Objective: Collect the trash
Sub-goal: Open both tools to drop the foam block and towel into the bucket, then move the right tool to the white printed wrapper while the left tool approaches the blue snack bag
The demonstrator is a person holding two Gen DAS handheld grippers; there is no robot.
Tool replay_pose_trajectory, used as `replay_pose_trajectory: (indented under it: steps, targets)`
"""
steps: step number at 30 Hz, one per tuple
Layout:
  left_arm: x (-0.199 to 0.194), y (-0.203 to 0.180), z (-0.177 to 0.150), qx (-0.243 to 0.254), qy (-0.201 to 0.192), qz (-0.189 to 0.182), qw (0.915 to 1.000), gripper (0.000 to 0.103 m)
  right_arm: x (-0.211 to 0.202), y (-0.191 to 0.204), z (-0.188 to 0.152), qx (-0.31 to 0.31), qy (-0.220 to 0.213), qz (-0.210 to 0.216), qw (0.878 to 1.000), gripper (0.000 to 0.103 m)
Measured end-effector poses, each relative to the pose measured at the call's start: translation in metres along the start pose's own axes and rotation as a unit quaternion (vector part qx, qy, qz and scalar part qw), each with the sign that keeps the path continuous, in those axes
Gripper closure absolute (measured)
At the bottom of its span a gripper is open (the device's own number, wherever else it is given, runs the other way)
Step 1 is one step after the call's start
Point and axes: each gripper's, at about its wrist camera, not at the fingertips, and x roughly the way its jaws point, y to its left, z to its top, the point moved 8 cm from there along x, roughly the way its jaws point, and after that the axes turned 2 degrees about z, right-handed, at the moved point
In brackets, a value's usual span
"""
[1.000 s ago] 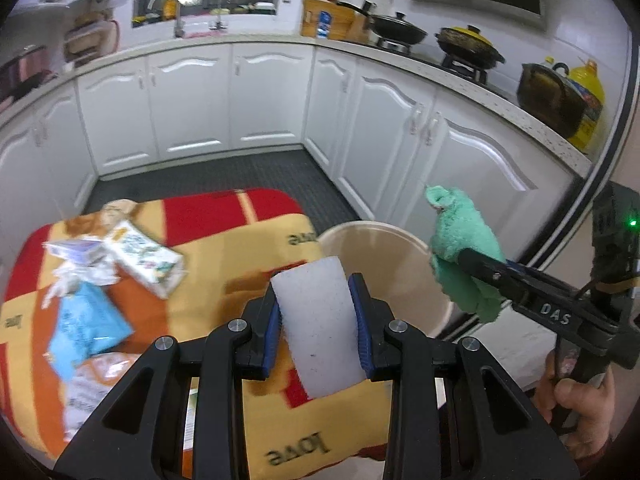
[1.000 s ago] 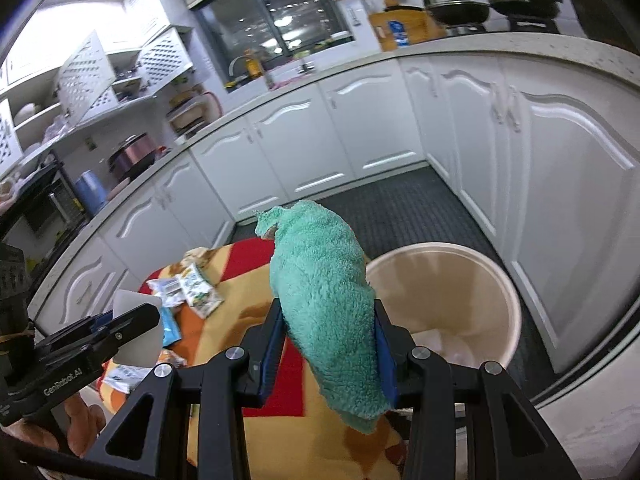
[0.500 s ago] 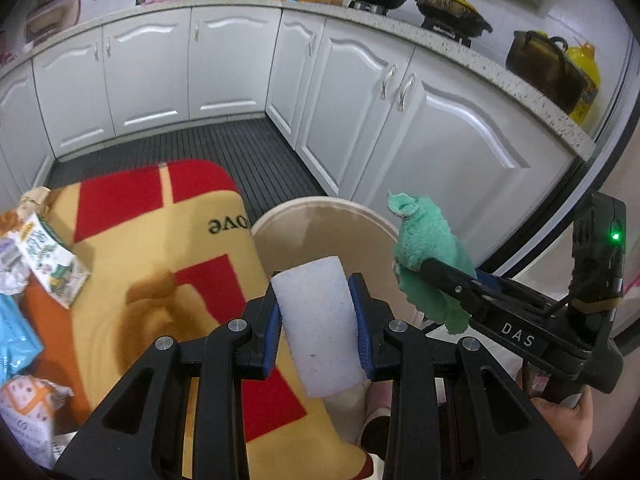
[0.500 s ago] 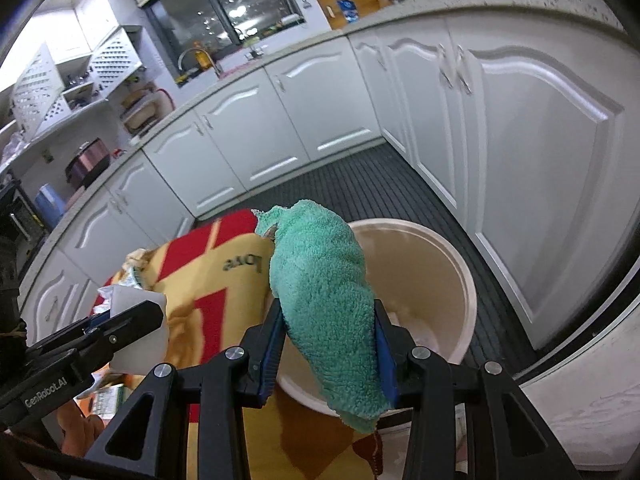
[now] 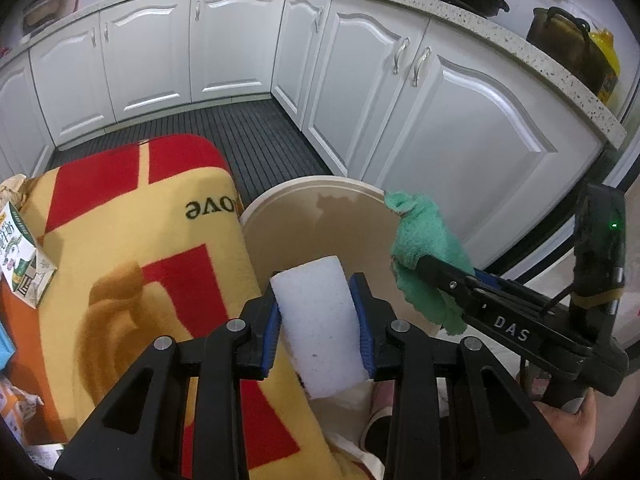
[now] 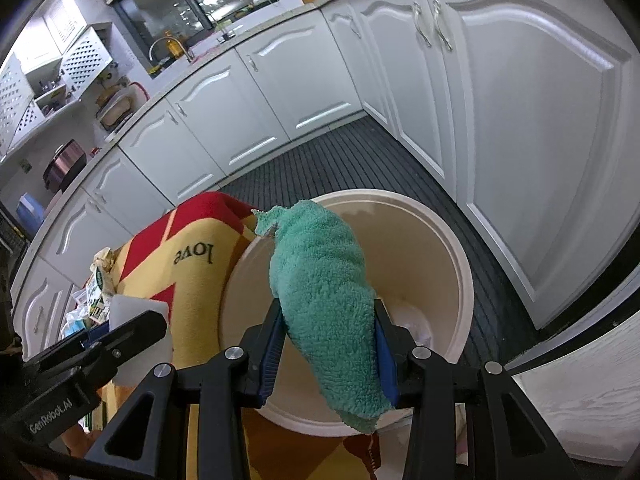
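Note:
A white sponge block point(image 5: 320, 332) sits between the blue pads of my left gripper point(image 5: 316, 292), whose jaws are opening; the pads still touch its sides. It hangs at the near rim of a cream round bin point(image 5: 308, 184). My right gripper point(image 6: 326, 312) is shut on a green terry cloth point(image 6: 320, 272) that droops over the mouth of the bin point(image 6: 452, 248). In the left wrist view the cloth point(image 5: 424, 232) and right gripper point(image 5: 424, 268) are at the bin's right rim. The right wrist view shows the left gripper point(image 6: 148, 320) with the sponge point(image 6: 136, 308) at lower left.
A yellow and red blanket point(image 5: 140, 220) covers the table left of the bin. Snack packets point(image 5: 20, 256) lie at its far left edge. White cabinets point(image 5: 460, 132) stand close behind the bin, over a dark ribbed floor point(image 5: 240, 128). A hand point(image 5: 568, 436) holds the right gripper.
Both grippers have moved right from above the blanket toward the bin and come lower. The bin looks larger and closer. The sponge and the cloth stay between their pads.

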Motion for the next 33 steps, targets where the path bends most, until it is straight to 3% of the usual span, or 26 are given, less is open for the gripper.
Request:
replay_pose_trajectory:
  steps: [2,4,6,15,23,33]
  targets:
    - [0.002,0.001,0.001,-0.005,-0.003,-0.002,1.0,0.051,0.004,-0.001,0.0,0.005,0.001,-0.001,1.0,0.063]
    - [0.004,0.002,0.001,-0.013,-0.001,-0.007,0.9999,0.036,0.01,-0.004,0.001,0.009,0.005,-0.006,1.0,0.048]
    - [0.004,0.004,0.001,-0.025,-0.002,-0.015,0.9996,0.035,0.014,-0.008,0.001,0.017,0.007,-0.009,1.0,0.04]
    - [-0.011,0.012,-0.006,-0.039,-0.005,-0.01,0.9992,0.035,0.013,-0.006,-0.014,0.021,0.023,-0.01,0.999,0.04]
    - [-0.046,0.021,-0.014,-0.022,-0.031,0.029,0.9989,0.035,0.003,0.013,-0.022,-0.002,0.024,-0.01,1.0,0.039]
    - [-0.088,0.044,-0.029,-0.017,-0.056,0.07,0.9958,0.035,-0.019,0.068,-0.028,-0.05,0.009,0.005,0.999,0.035]
